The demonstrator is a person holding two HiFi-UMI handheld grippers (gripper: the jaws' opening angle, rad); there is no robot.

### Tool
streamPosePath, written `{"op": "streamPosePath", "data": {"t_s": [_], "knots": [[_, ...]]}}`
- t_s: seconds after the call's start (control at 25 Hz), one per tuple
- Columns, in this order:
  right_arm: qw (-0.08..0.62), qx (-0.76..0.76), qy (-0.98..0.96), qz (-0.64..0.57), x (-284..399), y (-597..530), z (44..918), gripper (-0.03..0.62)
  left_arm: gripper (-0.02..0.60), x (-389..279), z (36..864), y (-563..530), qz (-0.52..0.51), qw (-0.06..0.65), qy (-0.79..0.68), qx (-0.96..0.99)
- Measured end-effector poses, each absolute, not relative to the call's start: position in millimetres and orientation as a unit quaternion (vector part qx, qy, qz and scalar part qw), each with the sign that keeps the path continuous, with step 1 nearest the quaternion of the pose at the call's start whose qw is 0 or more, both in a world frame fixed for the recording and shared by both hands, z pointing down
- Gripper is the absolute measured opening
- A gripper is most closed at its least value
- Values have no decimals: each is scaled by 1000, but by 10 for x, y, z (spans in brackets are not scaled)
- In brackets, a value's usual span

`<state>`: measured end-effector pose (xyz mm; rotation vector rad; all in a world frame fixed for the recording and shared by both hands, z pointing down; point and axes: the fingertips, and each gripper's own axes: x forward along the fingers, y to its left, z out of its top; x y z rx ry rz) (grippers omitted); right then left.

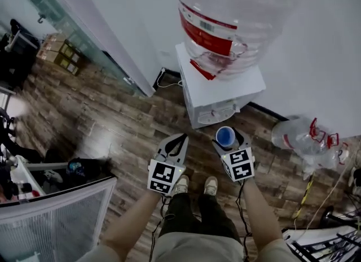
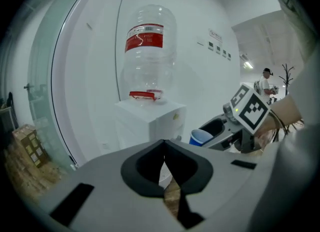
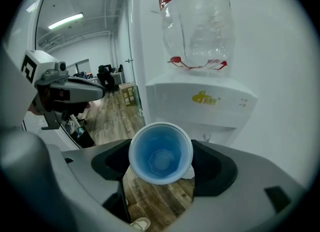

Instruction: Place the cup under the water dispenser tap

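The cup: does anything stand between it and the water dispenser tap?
Nothing visible does. The cup, held in the right tool, faces the tap across open air; the left tool is off to the side.

wood plank floor [image 1: 101, 119], white wall [image 1: 330, 57], perhaps glass partition [image 1: 62, 18].

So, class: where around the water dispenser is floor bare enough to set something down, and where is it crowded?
Bare floor lies left of the water dispenser, bordered by the glass partition and the cardboard boxes, and in a strip between the dispenser's front and the person's shoes. Crowded: empty bottles to the right, the mesh chair lower left.
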<state>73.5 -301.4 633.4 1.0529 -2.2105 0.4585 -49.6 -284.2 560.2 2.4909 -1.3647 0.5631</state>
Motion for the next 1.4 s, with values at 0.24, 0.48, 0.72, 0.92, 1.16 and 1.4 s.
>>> {"op": "streamPosePath", "data": {"t_s": [0.24, 0.48, 0.72, 0.92, 1.16, 1.4], "knots": [[358, 369, -841, 171, 697, -3193, 7017, 370, 6, -451, 6058, -2997, 186, 139, -489, 841], [383, 355, -837, 163, 540, -3303, 7645, 370, 6, -569, 6560, -3063, 181, 150, -513, 825], [391, 365, -827, 171, 526, -3545, 8235, 370, 6, -636, 7043, -3073, 185, 164, -513, 823], [382, 385, -822, 174, 496, -3772, 8579, 370, 6, -723, 7310, -3116, 189, 165, -513, 821], [393, 391, -817, 159, 430, -4013, 8848, 371, 6, -760, 7503, -3200, 186, 166, -508, 825], [394, 386, -820, 150, 389, -4130, 9030, 374, 6, -799, 7596, -3248, 188, 167, -510, 822]]}}
